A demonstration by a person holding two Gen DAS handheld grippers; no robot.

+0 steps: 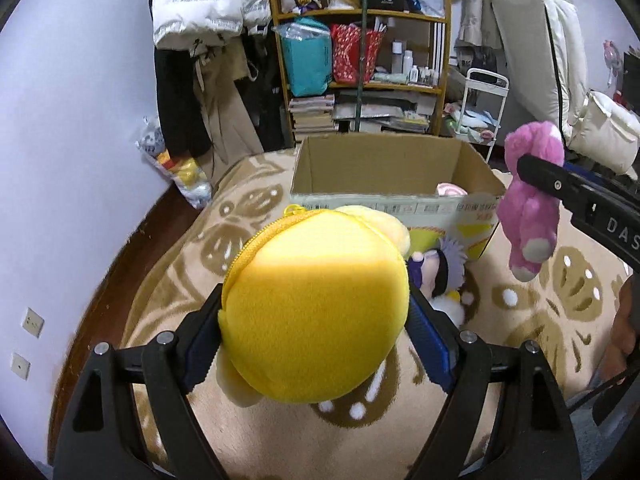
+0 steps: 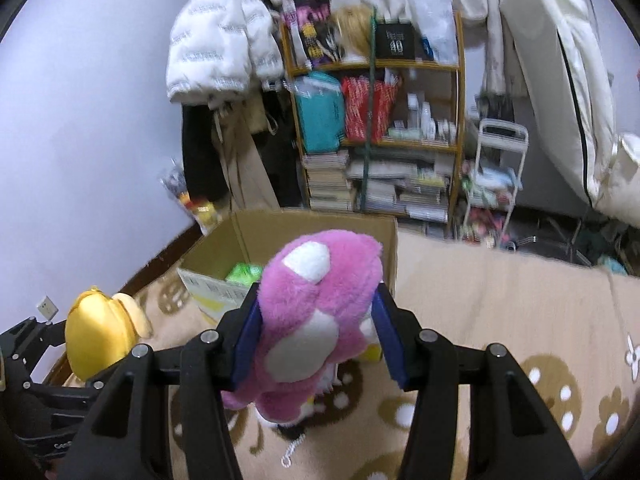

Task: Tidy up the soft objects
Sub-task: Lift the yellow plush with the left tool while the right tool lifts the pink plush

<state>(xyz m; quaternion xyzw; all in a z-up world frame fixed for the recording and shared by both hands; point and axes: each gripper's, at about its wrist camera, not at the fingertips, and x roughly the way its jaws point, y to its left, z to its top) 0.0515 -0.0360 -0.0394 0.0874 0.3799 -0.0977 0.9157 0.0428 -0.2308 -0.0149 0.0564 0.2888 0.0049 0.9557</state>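
My left gripper [image 1: 314,330] is shut on a round yellow plush pouch [image 1: 316,304] with a zipper, held up above the patterned blanket. My right gripper [image 2: 316,340] is shut on a pink plush bear [image 2: 316,320] with white patches; in the left wrist view that pink bear [image 1: 530,200] hangs at the right, beside the box. An open cardboard box [image 1: 384,196] stands on the blanket ahead, with a pale pink soft item [image 1: 452,190] and a green one [image 2: 242,274] inside. A small doll with dark and white hair [image 1: 438,268] lies in front of the box.
The beige flowered blanket [image 1: 540,304] covers the bed. Behind the box stand a crowded wooden shelf [image 1: 360,60], hanging coats [image 1: 200,20] and a small white cart [image 1: 480,108]. A bag of toys [image 1: 180,168] leans on the left wall.
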